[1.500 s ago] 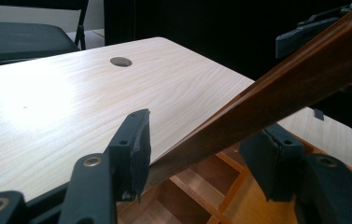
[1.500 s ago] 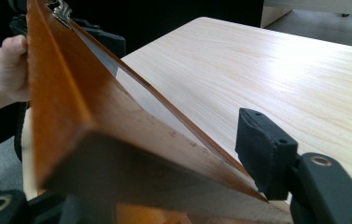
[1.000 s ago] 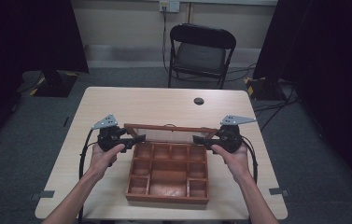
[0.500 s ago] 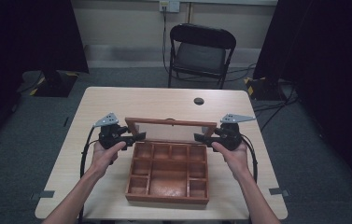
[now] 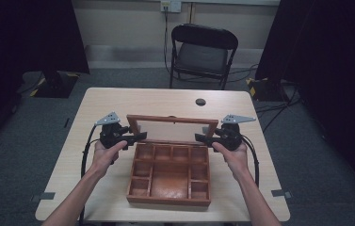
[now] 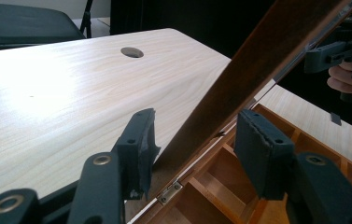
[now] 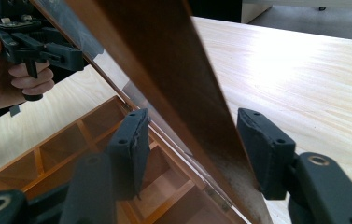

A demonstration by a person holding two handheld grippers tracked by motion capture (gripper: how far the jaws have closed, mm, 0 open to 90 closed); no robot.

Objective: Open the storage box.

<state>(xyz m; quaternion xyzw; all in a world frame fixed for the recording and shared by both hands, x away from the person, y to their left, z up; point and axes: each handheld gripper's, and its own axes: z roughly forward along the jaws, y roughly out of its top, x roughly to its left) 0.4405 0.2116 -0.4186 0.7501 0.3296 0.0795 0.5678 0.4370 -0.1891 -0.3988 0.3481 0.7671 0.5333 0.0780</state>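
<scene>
A wooden box (image 5: 169,199) with several compartments sits on the table with its glass-paned lid (image 5: 170,119) raised on rear hinges. My left gripper (image 5: 140,136) is at the lid's left side rail and my right gripper (image 5: 199,138) at its right rail. In the left gripper view the lid rail (image 6: 239,79) runs between my left gripper's (image 6: 194,126) jaws. These have just been closing, with a gap still showing at one pad. In the right gripper view the lid (image 7: 164,60) passes between my right gripper's (image 7: 192,121) open jaws, which do not clamp it.
The light wood table (image 5: 118,103) has a round cable hole (image 5: 200,101) behind the box. A black folding chair (image 5: 203,52) stands past the far edge. Dark curtains hang at both sides, and cables lie on the floor to the right.
The lid has swung farther up and back: it looked like a thin bar before and now shows its glass face. Both hands have stayed almost where they were.
</scene>
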